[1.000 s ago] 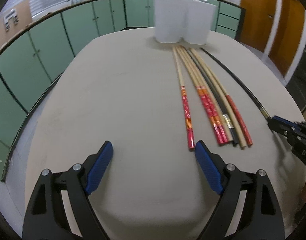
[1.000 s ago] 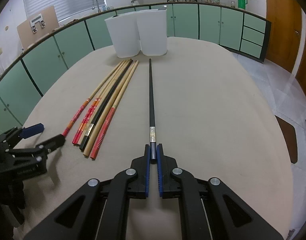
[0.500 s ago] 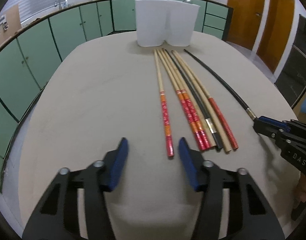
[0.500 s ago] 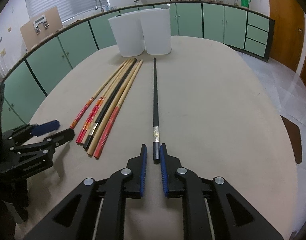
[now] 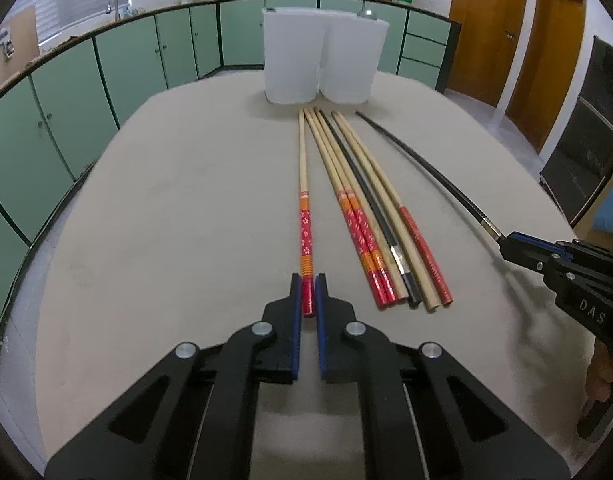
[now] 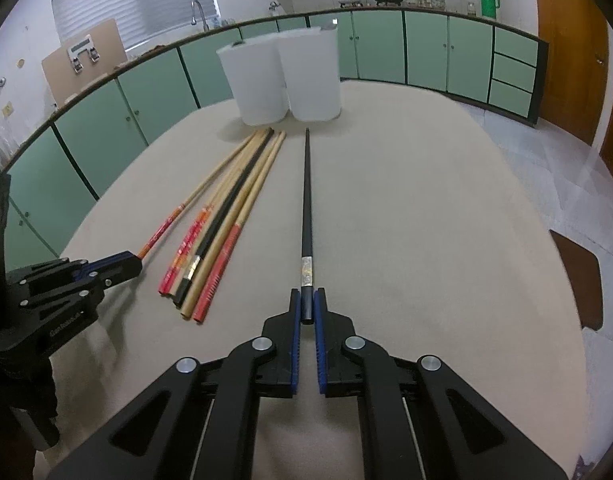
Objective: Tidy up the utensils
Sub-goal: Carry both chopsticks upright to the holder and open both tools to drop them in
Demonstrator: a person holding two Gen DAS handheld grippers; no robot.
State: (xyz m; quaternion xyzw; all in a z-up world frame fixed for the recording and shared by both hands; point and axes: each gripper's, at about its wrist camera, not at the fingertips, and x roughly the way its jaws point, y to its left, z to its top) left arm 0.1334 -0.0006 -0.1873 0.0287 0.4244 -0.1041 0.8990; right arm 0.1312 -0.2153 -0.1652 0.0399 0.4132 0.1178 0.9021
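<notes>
My left gripper (image 5: 307, 294) is shut on the red end of a wooden chopstick (image 5: 304, 200) that lies on the beige table (image 5: 166, 208). My right gripper (image 6: 306, 307) is shut on the end of a black chopstick (image 6: 307, 200) with a silver band. Both chopsticks point toward two white holders (image 5: 318, 62) at the far edge, which also show in the right wrist view (image 6: 286, 76). Between them lies a bundle of several chopsticks (image 5: 370, 216), wooden with red ends and one black. The right gripper shows in the left wrist view (image 5: 506, 242), the left gripper in the right wrist view (image 6: 136, 262).
Green cabinets (image 5: 106, 60) run around the table's left and far sides. Wooden doors (image 5: 518, 32) stand at the right. A dark chair (image 6: 578, 280) sits off the table's right edge.
My left gripper moved in and closed from wide open onto the red end of the leftmost chopstick. My right gripper, slightly loosened half a second ago, is closed on the black chopstick again.
</notes>
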